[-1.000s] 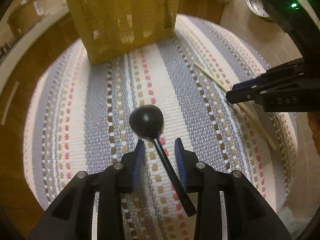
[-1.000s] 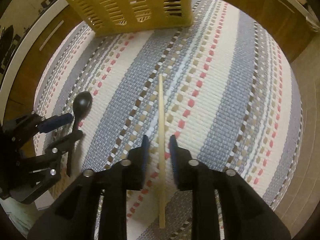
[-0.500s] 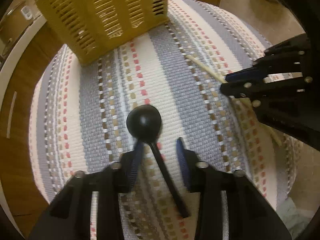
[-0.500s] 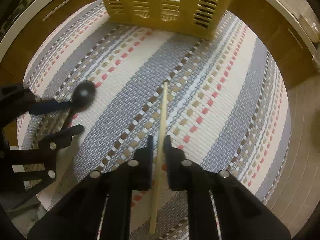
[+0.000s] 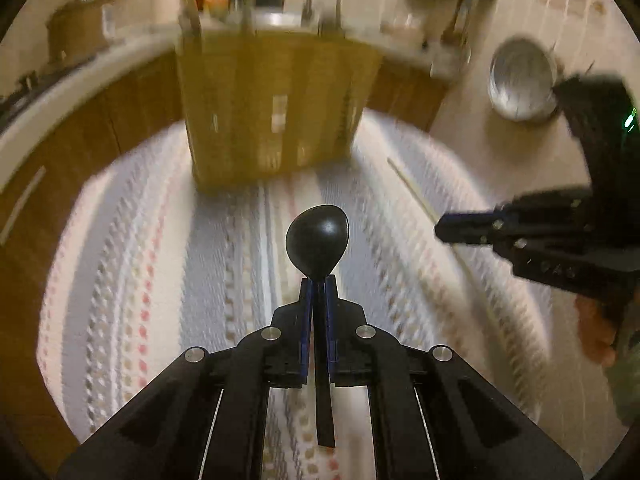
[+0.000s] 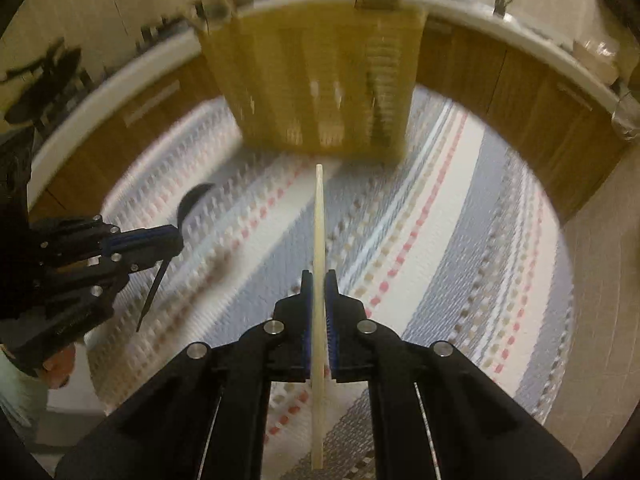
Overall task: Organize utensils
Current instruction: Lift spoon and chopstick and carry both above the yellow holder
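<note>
My left gripper is shut on the handle of a black spoon, whose bowl sticks out ahead of the fingertips, lifted off the striped mat. My right gripper is shut on a pale wooden chopstick that points forward, also off the mat. A yellow slotted utensil basket stands at the mat's far edge, straight ahead of both grippers. In the right wrist view the left gripper with the spoon sits at the left; in the left wrist view the right gripper holds the chopstick at the right.
Wooden cabinets under a white counter edge run behind the basket. A metal bowl rests on the tiled floor at the right. A hand holds the right gripper's handle. Both views are blurred by motion.
Both grippers closed, the left on the spoon handle and the right on the chopstick, then rose from the mat and tilted up, bringing the basket and counter into view.
</note>
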Demonstrator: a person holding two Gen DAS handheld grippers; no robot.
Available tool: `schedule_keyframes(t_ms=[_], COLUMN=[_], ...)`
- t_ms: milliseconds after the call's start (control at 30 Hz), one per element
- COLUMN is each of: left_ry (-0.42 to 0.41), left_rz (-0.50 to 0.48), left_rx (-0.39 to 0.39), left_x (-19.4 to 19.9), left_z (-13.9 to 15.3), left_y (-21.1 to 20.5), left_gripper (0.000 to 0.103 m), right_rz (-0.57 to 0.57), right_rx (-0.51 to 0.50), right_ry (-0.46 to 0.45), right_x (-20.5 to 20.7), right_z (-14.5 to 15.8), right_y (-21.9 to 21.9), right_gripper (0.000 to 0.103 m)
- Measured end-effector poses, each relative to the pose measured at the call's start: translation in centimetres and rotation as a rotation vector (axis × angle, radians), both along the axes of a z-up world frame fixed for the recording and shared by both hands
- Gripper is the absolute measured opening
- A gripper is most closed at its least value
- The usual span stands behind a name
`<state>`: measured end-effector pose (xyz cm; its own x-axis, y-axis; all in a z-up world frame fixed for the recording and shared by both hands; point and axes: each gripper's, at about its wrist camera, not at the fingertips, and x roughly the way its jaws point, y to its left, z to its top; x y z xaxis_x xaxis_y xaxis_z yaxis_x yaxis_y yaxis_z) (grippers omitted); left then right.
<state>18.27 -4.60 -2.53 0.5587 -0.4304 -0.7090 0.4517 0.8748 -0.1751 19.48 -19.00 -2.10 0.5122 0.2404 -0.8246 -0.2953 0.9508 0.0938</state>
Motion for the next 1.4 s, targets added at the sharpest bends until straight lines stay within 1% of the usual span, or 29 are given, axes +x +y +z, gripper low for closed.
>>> schedule_keyframes(t_ms=[67, 100, 133, 167, 233, 300, 367, 400, 433, 467, 533, 567, 633, 733, 833, 933, 1000, 1133, 1267, 1400], left_ry=[-0.078, -0.11, -0.143, -0.161, -0.185, -0.277, -0.349, -0.407, -0.436, -0.467, -0.504, -0.523, -0.554, -0.569, -0.591, -0.579, -0.565, -0.526, -0.51, -0.507], left_rz=[0.019, 0.034, 0.065, 0.1, 0.134, 0.183, 0.222, 0.25, 0.259, 0.265, 0.274, 0.274, 0.269, 0.261, 0.281, 0.297, 0.31, 0.307, 0.305, 0.319], left_rx=[-0.035, -0.045, -0.053, -0.069, -0.143, -0.193, -0.216, -0.217, -0.224, -0.251, -0.31, -0.327, -0.366, -0.423, -0.436, -0.433, -0.427, -0.431, -0.436, -0.432], left_x=[0.1, 0.0, 0.1, 0.1, 0.8, 1.0, 1.6, 2.0, 2.1, 2.6, 3.5, 3.5, 4.9, 6.8, 8.6, 10.5, 11.7, 13.7, 14.6, 15.0], left_z=[2.1, 3.0, 3.8, 5.0, 6.7, 9.3, 11.1, 12.2, 13.0, 14.0, 15.2, 15.8, 15.5, 14.9, 14.3, 13.6, 13.1, 11.9, 10.4, 9.6], left_y=[0.0, 0.3, 0.3, 0.8, 1.8, 2.8, 2.7, 2.9, 2.8, 3.2, 3.2, 3.4, 3.5, 3.6, 3.6, 3.6, 3.8, 4.0, 4.2, 4.2], left_gripper=[0.004, 0.004, 0.004, 0.004, 0.004, 0.004, 0.004, 0.004, 0.004, 0.004, 0.004, 0.004, 0.004, 0.004, 0.004, 0.004, 0.004, 0.004, 0.004, 0.004], right_rz=[-0.023, -0.023, -0.024, -0.027, -0.025, -0.028, -0.042, -0.044, -0.046, -0.049, -0.057, -0.06, -0.08, -0.092, -0.106, -0.137, -0.189, -0.21, -0.226, -0.23], right_rx=[0.053, 0.082, 0.119, 0.136, 0.167, 0.188, 0.202, 0.212, 0.224, 0.227, 0.225, 0.224, 0.222, 0.254, 0.277, 0.25, 0.186, 0.152, 0.145, 0.153], right_ry=[-0.077, -0.102, -0.147, -0.186, -0.278, -0.35, -0.399, -0.413, -0.435, -0.451, -0.491, -0.514, -0.557, -0.583, -0.619, -0.672, -0.718, -0.749, -0.771, -0.783], right_x=[0.0, 0.2, -0.1, -0.6, -0.8, -0.6, -0.1, 0.3, 0.9, 1.3, 2.3, 2.7, 3.8, 5.6, 7.3, 8.8, 9.8, 11.8, 13.2, 13.8], right_z=[2.2, 3.4, 4.4, 5.1, 6.9, 8.2, 9.4, 9.9, 10.5, 10.9, 11.7, 12.1, 12.7, 13.6, 14.5, 15.0, 14.9, 14.2, 13.6, 13.6], right_y=[-1.2, -2.6, -3.0, -3.5, -4.0, -4.3, -4.6, -4.8, -4.9, -4.9, -4.8, -4.7, -4.7, -5.1, -5.3, -5.0, -4.4, -3.5, -3.3, -3.0], right_gripper=[0.004, 0.004, 0.004, 0.004, 0.005, 0.004, 0.005, 0.005, 0.005, 0.005, 0.005, 0.005, 0.005, 0.005, 0.005, 0.005, 0.005, 0.005, 0.005, 0.005])
